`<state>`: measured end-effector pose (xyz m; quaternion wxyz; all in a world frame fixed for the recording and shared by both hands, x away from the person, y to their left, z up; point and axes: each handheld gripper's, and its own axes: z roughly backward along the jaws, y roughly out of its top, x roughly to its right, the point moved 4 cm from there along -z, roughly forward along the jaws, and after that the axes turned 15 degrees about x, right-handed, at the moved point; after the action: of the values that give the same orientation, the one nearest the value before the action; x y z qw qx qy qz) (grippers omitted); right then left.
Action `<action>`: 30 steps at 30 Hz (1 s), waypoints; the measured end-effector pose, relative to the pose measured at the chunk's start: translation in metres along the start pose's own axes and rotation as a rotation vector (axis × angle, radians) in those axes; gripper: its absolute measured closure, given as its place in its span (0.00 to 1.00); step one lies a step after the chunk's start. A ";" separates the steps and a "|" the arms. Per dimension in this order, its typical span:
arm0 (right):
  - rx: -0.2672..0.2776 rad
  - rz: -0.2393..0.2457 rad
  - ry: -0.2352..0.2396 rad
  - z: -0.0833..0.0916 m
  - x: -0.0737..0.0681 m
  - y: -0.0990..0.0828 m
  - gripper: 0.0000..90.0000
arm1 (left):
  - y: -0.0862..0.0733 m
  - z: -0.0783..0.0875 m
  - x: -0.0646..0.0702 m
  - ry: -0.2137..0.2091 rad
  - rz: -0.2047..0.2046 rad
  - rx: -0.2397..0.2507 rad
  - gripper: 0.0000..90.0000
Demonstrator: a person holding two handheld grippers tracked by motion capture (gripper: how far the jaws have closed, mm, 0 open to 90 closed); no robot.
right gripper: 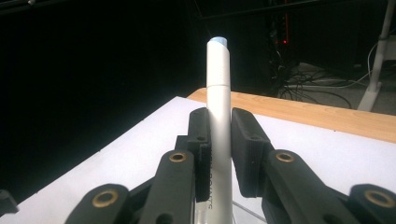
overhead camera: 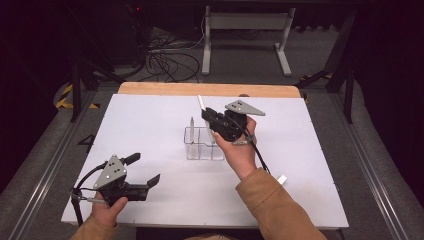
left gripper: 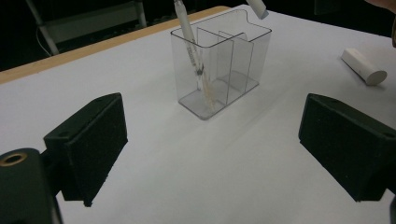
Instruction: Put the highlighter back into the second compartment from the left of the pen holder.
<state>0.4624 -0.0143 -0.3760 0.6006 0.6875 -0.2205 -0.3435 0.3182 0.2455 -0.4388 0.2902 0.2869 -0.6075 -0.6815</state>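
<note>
One clear plastic three-compartment holder [overhead camera: 203, 143] on the white table [overhead camera: 150, 130]: one white pen [left gripper: 194, 51] inside its end compartment. My right gripper [overhead camera: 212, 119] clamps a second white pen [right gripper: 218, 116] above it. One white cap [left gripper: 364, 66] beside. My left gripper [overhead camera: 145, 172] gapes, empty.

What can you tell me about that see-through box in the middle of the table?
The clear plastic organizer stands upright on the white table, near its middle. Thin transparent walls divide it into narrow compartments, open at the top, and one side of the rim dips in a curved notch. A white pen leans inside the end compartment, its tip on the floor of the box. The right gripper holds a white marker just above the box. A white cap lies on the table beside it, apart.
</note>
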 end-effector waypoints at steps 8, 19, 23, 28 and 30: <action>-0.003 -0.002 -0.022 -0.009 0.003 -0.009 0.88 | 0.000 0.000 0.000 -0.002 0.002 -0.001 0.10; 0.004 0.010 -0.046 -0.017 0.002 -0.016 0.88 | -0.001 -0.001 0.000 -0.002 0.006 0.001 0.10; 0.002 0.013 -0.053 -0.018 0.003 -0.018 0.88 | -0.001 0.000 0.000 -0.005 0.007 -0.003 0.10; -0.002 0.006 -0.054 -0.019 0.004 -0.020 0.87 | -0.001 0.000 0.000 -0.005 0.004 -0.003 0.10; 0.004 0.013 -0.046 -0.018 0.005 -0.020 0.79 | -0.001 0.000 0.000 -0.002 0.002 -0.001 0.10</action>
<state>0.4769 -0.0027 -0.3958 0.5962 0.6792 -0.2394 -0.3549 0.3182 0.2456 -0.4396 0.2904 0.2854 -0.6077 -0.6819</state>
